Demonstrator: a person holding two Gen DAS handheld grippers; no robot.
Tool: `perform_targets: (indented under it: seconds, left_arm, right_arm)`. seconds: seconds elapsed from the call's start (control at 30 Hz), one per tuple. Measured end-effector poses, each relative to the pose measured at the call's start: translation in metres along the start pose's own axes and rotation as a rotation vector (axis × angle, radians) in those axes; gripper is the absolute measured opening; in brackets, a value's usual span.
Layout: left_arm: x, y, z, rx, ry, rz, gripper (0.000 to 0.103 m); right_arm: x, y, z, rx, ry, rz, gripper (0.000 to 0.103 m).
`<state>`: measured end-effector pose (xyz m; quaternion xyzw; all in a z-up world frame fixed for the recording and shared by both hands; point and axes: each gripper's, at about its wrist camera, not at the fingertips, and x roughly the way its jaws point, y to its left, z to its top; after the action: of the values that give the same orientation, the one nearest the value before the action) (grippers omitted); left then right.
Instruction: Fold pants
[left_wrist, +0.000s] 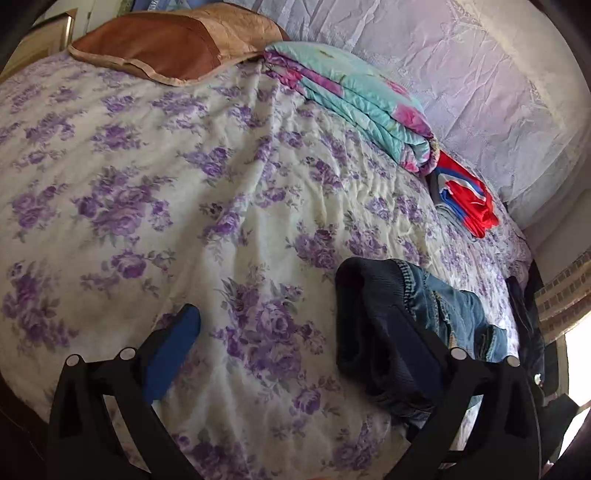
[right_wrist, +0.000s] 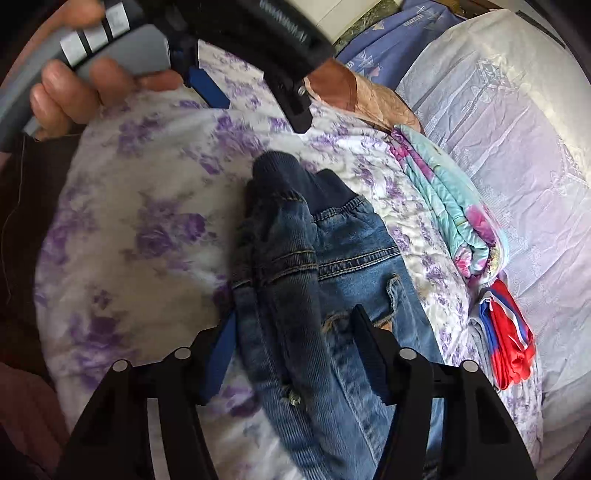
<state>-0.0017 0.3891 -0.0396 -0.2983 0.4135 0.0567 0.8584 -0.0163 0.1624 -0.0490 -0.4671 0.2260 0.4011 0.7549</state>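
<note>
Denim pants (right_wrist: 332, 280) on floral bedspread (left_wrist: 155, 192), right hand-held gripper (right_wrist: 295, 347) spread astride them, left hand-held gripper (left_wrist: 291, 332) released.

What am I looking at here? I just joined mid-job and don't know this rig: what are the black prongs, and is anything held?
A person holds two handheld grippers, each with a fisheye camera looking along its fingers. In the left view, the left gripper is open above the floral bedspread. In the right view, the right gripper straddles a fold of the jeans; I cannot tell whether it grips. The hand up top holds the other gripper. A folded quilt and red cloth lie beside.
</note>
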Motion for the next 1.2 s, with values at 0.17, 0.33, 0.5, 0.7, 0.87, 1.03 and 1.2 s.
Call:
perform_targets:
  seconds: [0.17,0.33,0.5,0.7,0.87,1.03,1.2]
  left_arm:
    - [0.007,-0.010,0.010,0.042,0.025,-0.047,0.099]
    - [0.010,-0.017,0.012,0.055,0.090,-0.159,0.099]
    - [0.021,-0.006,0.009,-0.085,0.242,-0.441,0.099]
    - [0.030,0.005,-0.004,-0.167,0.282,-0.458,0.099]
    - [0.036,-0.008,-0.010,-0.196,0.306,-0.600,0.099]
    - [0.052,-0.023,-0.009,-0.212,0.328,-0.638,0.099]
    - [0.065,-0.029,0.000,-0.259,0.307,-0.658,0.097]
  right_arm:
    - [0.000,-0.002,-0.003,0.044,-0.015,-0.028,0.037]
    - [-0.016,-0.020,-0.007,0.188,-0.070,-0.033,0.028]
    - [-0.022,-0.020,-0.013,0.268,-0.107,-0.056,0.027]
    - [-0.022,-0.018,-0.015,0.314,-0.122,-0.076,0.027]
    - [-0.022,-0.020,-0.015,0.329,-0.131,-0.071,0.027]
    - [-0.024,-0.025,-0.016,0.339,-0.147,-0.067,0.026]
    - [-0.024,-0.021,-0.018,0.340,-0.159,-0.071,0.027]
